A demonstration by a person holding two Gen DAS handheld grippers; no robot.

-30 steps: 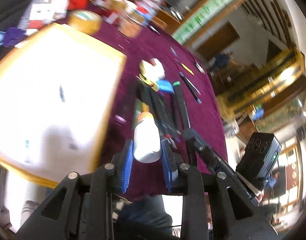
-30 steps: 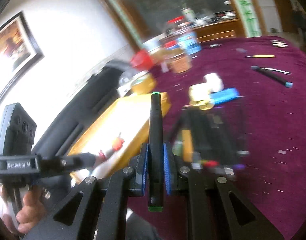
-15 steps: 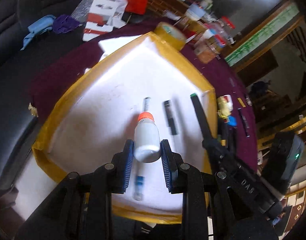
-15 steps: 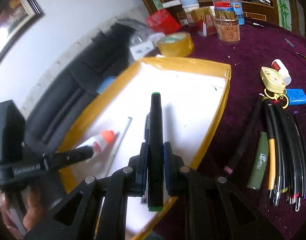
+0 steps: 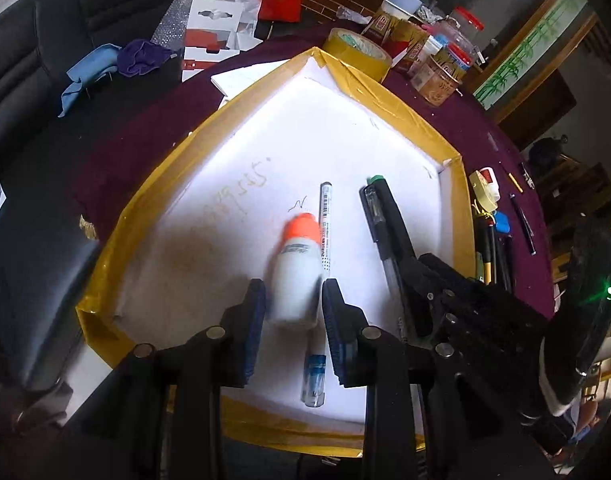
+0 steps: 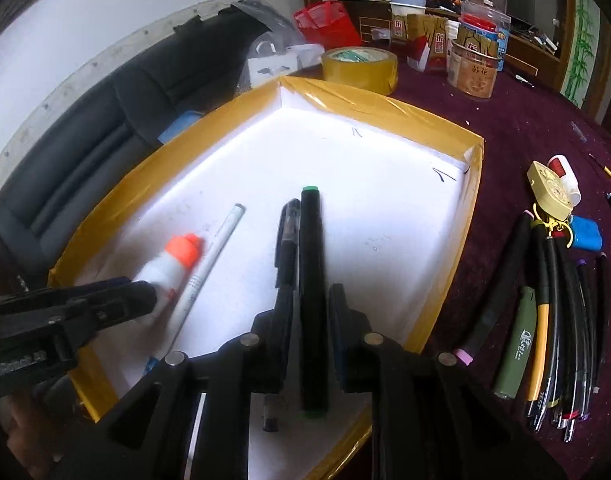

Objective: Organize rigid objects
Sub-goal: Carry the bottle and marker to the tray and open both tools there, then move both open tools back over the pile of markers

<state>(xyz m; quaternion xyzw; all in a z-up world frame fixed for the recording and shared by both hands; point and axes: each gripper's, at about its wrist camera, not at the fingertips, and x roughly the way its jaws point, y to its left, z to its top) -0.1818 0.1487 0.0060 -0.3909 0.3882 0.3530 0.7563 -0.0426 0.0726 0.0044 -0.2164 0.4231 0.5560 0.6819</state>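
A white tray with a yellow-taped rim (image 5: pixel 145 200) (image 6: pixel 385 100) lies under both grippers. My left gripper (image 5: pixel 291 292) is over its floor and its jaws are opening. The white bottle with an orange cap (image 5: pixel 297 280) (image 6: pixel 167 268) sits blurred between the pads, with gaps on both sides. My right gripper (image 6: pixel 311 296) is opening too. The black marker with green ends (image 6: pixel 311 280) (image 5: pixel 385 208) lies loose between its pads, lengthwise on the tray floor. A white pen (image 5: pixel 325 216) and a black gel pen (image 6: pixel 287 236) also lie in the tray.
A yellow tape roll (image 5: pixel 357 54) and jars (image 6: pixel 473 68) stand behind the tray. On the purple cloth to the right lie a pile of pens (image 6: pixel 553 320), a yellow tag (image 6: pixel 551 192) and a blue item (image 6: pixel 585 238). A black seat (image 5: pixel 33 60) is at left.
Both grippers came from over the purple cloth to low over the tray. Their jaws have widened; the bottle and the marker, gripped before, now sit loose between the pads.
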